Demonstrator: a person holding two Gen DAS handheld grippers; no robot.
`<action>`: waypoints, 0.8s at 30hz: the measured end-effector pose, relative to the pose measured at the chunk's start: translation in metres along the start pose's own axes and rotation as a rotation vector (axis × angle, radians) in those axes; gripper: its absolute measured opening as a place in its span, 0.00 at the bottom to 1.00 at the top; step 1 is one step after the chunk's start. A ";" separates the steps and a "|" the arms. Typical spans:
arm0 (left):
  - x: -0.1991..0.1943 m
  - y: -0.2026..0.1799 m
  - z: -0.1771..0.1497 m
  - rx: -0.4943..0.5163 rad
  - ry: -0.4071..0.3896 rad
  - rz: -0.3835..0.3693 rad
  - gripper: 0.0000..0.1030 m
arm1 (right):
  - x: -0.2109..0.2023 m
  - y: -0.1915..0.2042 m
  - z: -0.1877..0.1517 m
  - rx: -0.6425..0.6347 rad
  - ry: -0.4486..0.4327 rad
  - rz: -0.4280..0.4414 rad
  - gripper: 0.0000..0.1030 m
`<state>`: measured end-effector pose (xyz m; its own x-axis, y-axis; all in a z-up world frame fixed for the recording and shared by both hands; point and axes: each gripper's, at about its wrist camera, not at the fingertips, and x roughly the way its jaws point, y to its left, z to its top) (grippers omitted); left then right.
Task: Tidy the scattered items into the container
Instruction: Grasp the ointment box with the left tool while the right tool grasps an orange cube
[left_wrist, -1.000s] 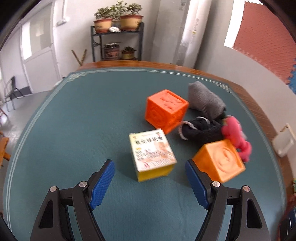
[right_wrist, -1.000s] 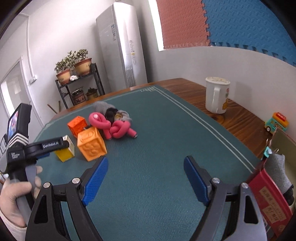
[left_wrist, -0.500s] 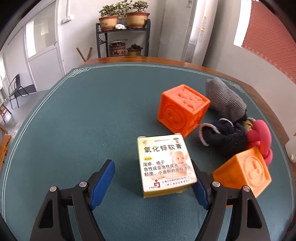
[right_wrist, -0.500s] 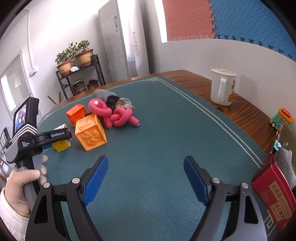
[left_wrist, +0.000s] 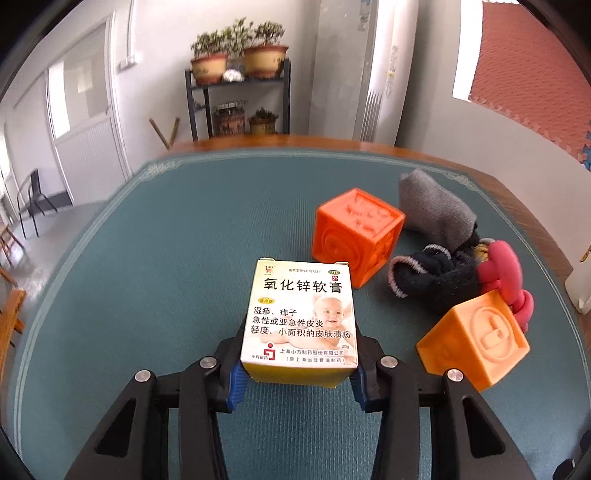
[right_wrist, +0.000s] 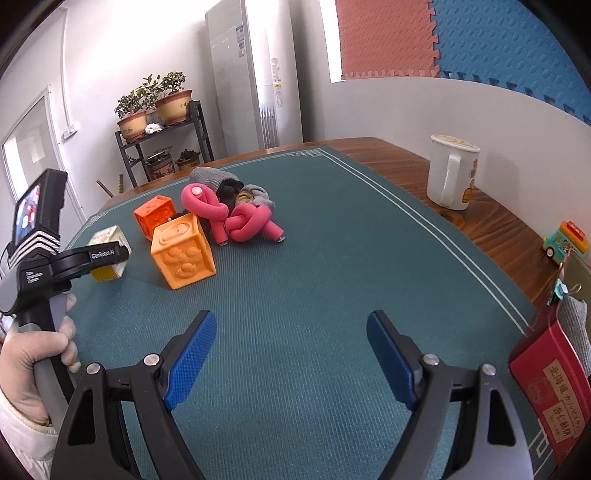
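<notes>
My left gripper (left_wrist: 297, 384) is shut on a white and yellow ointment box (left_wrist: 300, 317) on the green mat; the box also shows in the right wrist view (right_wrist: 108, 253). Right of it lie a dark orange cube (left_wrist: 356, 234), a light orange cube (left_wrist: 474, 345), a grey sock (left_wrist: 432, 206), a black sock (left_wrist: 436, 278) and a knotted pink foam tube (right_wrist: 231, 214). My right gripper (right_wrist: 291, 354) is open and empty above bare mat. The container's edge (right_wrist: 570, 273) shows at the far right, with a red box (right_wrist: 554, 387) and a grey sock (right_wrist: 576, 325) in it.
A white mug (right_wrist: 452, 171) and a small toy bus (right_wrist: 565, 242) stand on the wooden table rim right of the mat. A plant shelf (left_wrist: 238, 99) stands beyond the table's far edge.
My left gripper moved forward around the ointment box and closed on it. My right gripper stayed open and shifted slightly.
</notes>
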<state>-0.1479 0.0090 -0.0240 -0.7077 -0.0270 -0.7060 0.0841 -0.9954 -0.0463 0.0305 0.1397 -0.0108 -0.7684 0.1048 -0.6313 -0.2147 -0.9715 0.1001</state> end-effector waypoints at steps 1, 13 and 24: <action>-0.004 -0.001 0.001 0.004 -0.012 0.003 0.45 | 0.001 -0.001 0.000 0.003 0.002 0.000 0.84; -0.024 0.004 0.009 0.006 -0.072 0.023 0.45 | 0.004 -0.002 -0.002 0.010 0.019 0.030 0.84; -0.025 0.010 0.012 -0.017 -0.059 0.003 0.45 | 0.040 0.040 0.037 -0.073 0.146 0.175 0.84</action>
<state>-0.1373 -0.0014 0.0014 -0.7475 -0.0359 -0.6632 0.0977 -0.9936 -0.0563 -0.0317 0.1131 -0.0035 -0.6940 -0.0936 -0.7139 -0.0376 -0.9854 0.1658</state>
